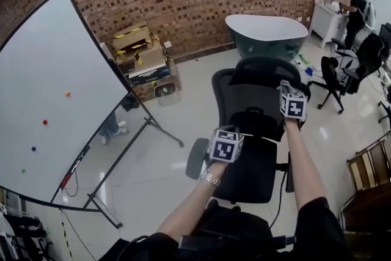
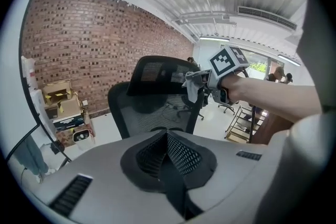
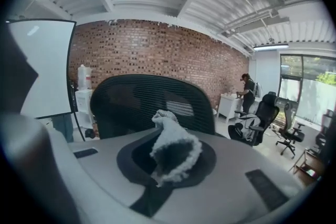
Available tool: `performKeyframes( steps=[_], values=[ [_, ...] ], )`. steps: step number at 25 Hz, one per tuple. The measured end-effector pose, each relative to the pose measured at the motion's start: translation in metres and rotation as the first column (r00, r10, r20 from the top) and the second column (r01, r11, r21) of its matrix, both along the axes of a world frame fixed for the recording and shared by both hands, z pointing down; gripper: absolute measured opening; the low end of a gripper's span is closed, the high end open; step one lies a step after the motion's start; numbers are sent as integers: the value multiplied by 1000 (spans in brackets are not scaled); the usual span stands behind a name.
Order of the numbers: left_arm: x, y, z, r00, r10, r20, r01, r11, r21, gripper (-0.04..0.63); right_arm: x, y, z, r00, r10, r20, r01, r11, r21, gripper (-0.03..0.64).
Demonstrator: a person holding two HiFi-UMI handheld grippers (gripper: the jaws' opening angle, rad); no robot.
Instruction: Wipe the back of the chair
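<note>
In the head view both forearms reach forward and down toward the black mesh chair (image 1: 247,108), which stands on the pale floor with its seat toward us and its backrest rising upright beyond, headrest on top. The left gripper (image 1: 226,145) hangs over the front of the seat, just left of the backrest's middle, its marker cube facing us. The right gripper (image 1: 293,104) is raised higher, at the backrest's upper right edge. A whiteboard (image 1: 52,91) stands well left of the chair, and cardboard boxes (image 1: 142,53) sit beyond it by the brick wall; their print is too small for us to read. In the left gripper view the jaws are pressed together with nothing between them and point at the chair's backrest (image 2: 149,107), whose long axis is vertical. There we also see the right gripper (image 2: 210,81) pressing a white cloth (image 2: 192,85) to the upper right rim of the backrest. In the right gripper view the jaws are clamped on the bunched cloth (image 3: 173,147), with the chair's mesh top directly ahead.
</note>
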State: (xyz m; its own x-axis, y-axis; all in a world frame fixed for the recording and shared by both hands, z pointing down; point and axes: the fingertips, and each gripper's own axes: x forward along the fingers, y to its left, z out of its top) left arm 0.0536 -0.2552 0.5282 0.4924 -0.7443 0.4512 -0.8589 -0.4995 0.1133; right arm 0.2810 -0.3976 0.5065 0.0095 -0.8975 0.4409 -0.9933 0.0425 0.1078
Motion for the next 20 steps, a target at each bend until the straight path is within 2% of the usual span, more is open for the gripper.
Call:
performKeyframes(
  steps=[6, 8, 10, 13, 16, 18, 20],
  values=[
    [26, 1, 0, 999, 43, -13, -43, 999, -1, -2, 83, 30, 12, 992, 119, -28, -120, 992, -29, 31],
    [28, 1, -1, 999, 44, -17, -44, 999, 3, -2, 96, 37, 8, 987, 159, -21, -159, 987, -10, 31],
    [25, -2, -1, 999, 30, -17, -30, 1000, 4, -2, 89, 44, 7, 984, 180, 16, -180, 983, 18, 31],
    [10, -8, 1, 1000, -2, -16, 2, 1000, -5, -2, 29, 48, 28, 988, 126, 91, -128, 991, 25, 31],
    [-8, -14, 0, 999, -37, -14, 37, 999, -4, -2, -70, 27, 63, 993, -51, 102, 54, 998, -29, 31],
    [-19, -14, -1, 998, -58, -15, 58, 998, -4, -2, -135, 7, 81, 979, -181, 97, 188, 980, -66, 31],
    [-30, -14, 1, 997, -77, -16, 77, 997, -8, -2, -187, -11, 92, 956, -267, 120, 278, 957, -83, 31]
  ],
)
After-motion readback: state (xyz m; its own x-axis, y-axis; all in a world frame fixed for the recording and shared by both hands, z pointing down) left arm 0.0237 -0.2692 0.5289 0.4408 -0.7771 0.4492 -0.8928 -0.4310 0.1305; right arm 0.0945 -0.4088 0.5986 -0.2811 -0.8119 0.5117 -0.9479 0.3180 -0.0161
